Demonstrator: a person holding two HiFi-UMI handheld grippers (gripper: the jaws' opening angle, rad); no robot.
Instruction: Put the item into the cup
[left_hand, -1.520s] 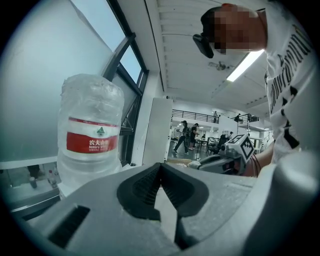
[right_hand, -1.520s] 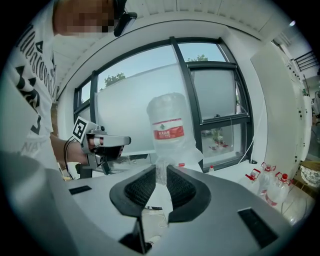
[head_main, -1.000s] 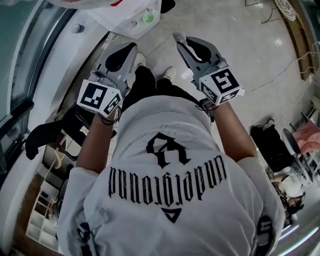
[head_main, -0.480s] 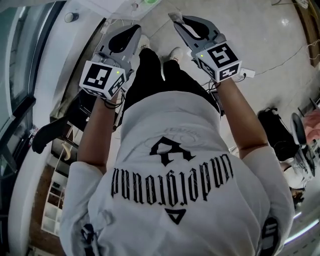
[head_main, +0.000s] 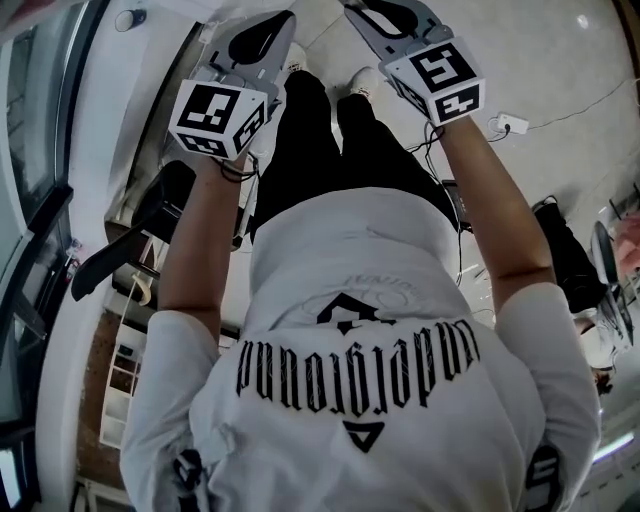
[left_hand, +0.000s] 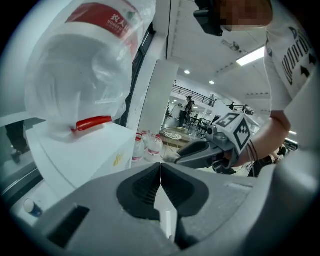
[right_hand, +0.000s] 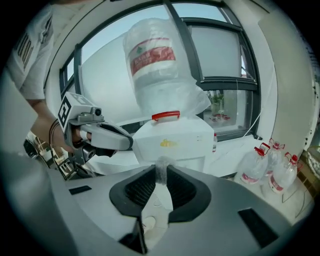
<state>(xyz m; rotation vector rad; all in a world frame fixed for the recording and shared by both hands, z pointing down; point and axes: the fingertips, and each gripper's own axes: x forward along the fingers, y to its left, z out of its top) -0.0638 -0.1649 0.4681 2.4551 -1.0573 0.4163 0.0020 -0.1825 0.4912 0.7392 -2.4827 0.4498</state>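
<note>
Shifting logged: both tools are now set closer to the head view's top edge than a second ago | left tool (left_hand: 160, 167) closed tip to tip, nothing held | right tool (right_hand: 161, 167) pinched on a small translucent item (right_hand: 160, 176) | water dispenser (right_hand: 172, 142) faced, no cup seen — placement judged not yet begun

Left gripper (left_hand: 160, 167): jaws closed tip to tip. Right gripper (right_hand: 161, 175): jaws pinched on a small clear item (right_hand: 162, 164). Left forearm (head_main: 195, 240) and right forearm (head_main: 500, 220): bare, stretched forward side by side.
</note>
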